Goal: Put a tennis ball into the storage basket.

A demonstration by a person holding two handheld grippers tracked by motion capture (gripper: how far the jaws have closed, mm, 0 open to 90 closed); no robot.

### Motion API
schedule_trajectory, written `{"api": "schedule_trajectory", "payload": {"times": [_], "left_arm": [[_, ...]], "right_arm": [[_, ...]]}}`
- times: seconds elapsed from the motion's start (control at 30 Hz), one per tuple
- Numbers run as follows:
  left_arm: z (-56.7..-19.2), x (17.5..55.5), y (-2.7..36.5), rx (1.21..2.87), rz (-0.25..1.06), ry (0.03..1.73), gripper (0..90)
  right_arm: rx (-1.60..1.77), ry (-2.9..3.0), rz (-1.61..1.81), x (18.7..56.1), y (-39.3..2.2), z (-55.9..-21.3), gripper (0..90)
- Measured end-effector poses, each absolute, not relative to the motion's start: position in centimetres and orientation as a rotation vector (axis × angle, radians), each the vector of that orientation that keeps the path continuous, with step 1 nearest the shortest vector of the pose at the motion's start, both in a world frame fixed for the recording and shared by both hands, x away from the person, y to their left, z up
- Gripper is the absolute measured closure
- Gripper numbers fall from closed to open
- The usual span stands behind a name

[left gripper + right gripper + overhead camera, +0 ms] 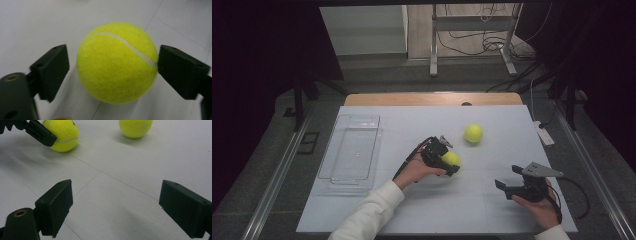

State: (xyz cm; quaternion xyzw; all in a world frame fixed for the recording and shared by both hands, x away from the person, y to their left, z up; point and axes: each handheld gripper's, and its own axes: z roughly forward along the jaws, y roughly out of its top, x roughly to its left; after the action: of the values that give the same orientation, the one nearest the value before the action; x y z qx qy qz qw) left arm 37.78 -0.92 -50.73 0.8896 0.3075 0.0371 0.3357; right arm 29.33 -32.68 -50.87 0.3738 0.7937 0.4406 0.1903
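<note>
Left claw (113, 65) astride tennis ball (117, 62) — one pad touching, other just clear

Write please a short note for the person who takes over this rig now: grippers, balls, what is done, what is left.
Left gripper: jaws around the near tennis ball; one pad touches it, the other stands just off, so no firm grip.
Right gripper: open, nothing between its jaws, resting low over the white table.
Second tennis ball lies free farther back.
Clear tray at the left holds nothing.
Done: no ball moved yet.
Left: probably close, lift, bring both balls to the tray.
</note>
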Motion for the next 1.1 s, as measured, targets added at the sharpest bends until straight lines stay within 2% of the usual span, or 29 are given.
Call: {"api": "schedule_trajectory", "payload": {"times": [0.03, 0.1, 0.43, 1.1], "left_arm": [[-50.8, 37.7, -1.0, 2.323, 0.103, 0.803, 17.5], [-50.7, 37.7, -1.0, 2.320, 0.092, 0.800, 25.6], [-50.4, 37.6, -0.9, 2.325, 0.126, 0.797, 26.5], [-47.9, 36.7, 0.8, 2.222, 0.160, 0.780, 26.6]], "right_arm": [[1.050, 2.230, 1.239, 29.3, -32.7, -50.9, 12.4], [1.050, 2.229, 1.239, 29.3, -32.7, -50.9, 12.4], [1.047, 2.227, 1.240, 29.3, -32.8, -50.8, 12.4], [1.046, 2.225, 1.234, 29.2, -32.7, -50.8, 12.4]]}}
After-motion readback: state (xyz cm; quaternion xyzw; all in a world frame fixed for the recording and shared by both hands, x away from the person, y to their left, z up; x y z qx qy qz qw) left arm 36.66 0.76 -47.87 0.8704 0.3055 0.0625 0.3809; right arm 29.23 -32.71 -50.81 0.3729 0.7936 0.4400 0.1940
